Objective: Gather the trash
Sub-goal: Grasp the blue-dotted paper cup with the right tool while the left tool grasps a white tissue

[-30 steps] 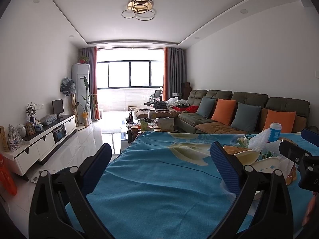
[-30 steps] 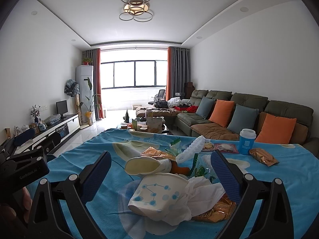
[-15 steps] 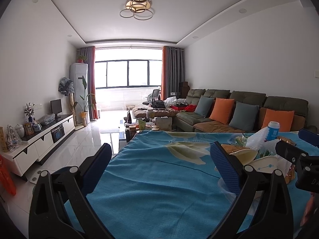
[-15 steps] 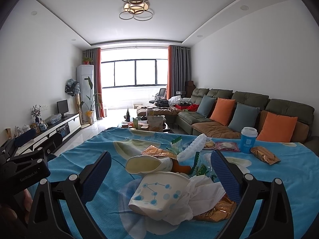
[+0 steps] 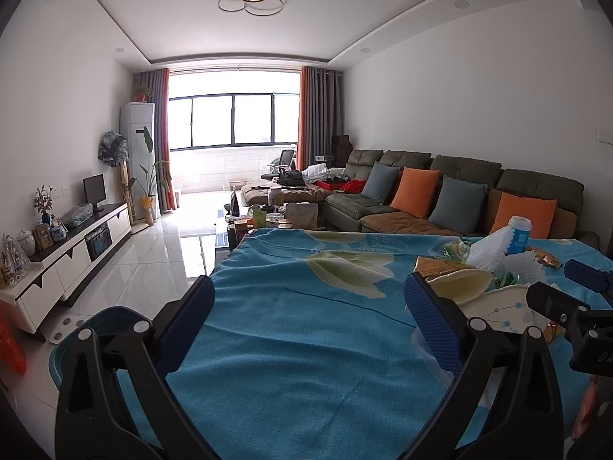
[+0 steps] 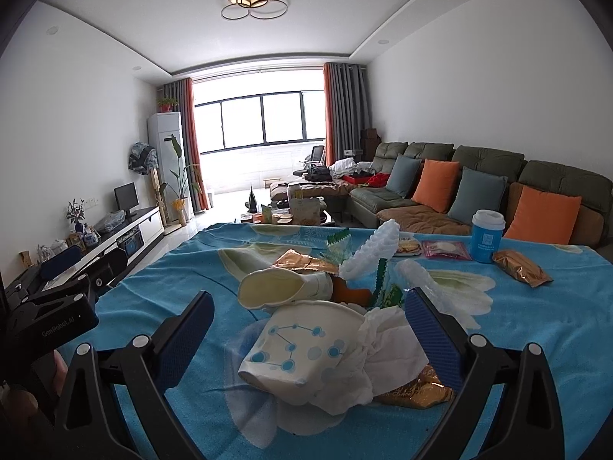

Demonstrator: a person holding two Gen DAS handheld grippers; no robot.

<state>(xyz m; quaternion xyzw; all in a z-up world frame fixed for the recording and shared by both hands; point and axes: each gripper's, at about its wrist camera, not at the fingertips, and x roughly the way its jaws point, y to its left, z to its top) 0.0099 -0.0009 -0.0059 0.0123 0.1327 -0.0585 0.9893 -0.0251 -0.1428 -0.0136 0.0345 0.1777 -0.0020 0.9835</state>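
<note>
My right gripper (image 6: 306, 329) hangs with its blue-padded jaws spread wide and nothing between the pads; directly ahead of it lies the crushed white paper cup with a blue dot-and-line print (image 6: 299, 349), mouth turned away, resting on the blue floral tablecloth (image 6: 184, 280). My left gripper (image 5: 306, 318) is likewise spread and empty, aimed over bare cloth, with the trash heap off to its right side.

Risk, as I judge it: the cup is soft and already flattened; a pinch across its wall may fold it and let it slip; the crumpled white tissue (image 6: 387, 356) touches the cup and may be dragged along or shed onto the cloth; the gold foil wrapper (image 6: 413, 387) sits partly under the tissue and may be pushed away; a low approach may snag the loose cloth and shift the whole pile.

Further out: a second cream paper cup lying on its side (image 6: 279, 287) sits just behind the first, with white foam netting (image 6: 375, 249) and green wrappers (image 6: 339, 247) crowded round it; an upright blue cup with a white lid (image 6: 486, 235) and a second gold packet (image 6: 521, 268) stand well apart to the right. A teal bin (image 5: 95, 329) shows at the table's left edge, behind my left finger; its opening is mostly hidden.
</note>
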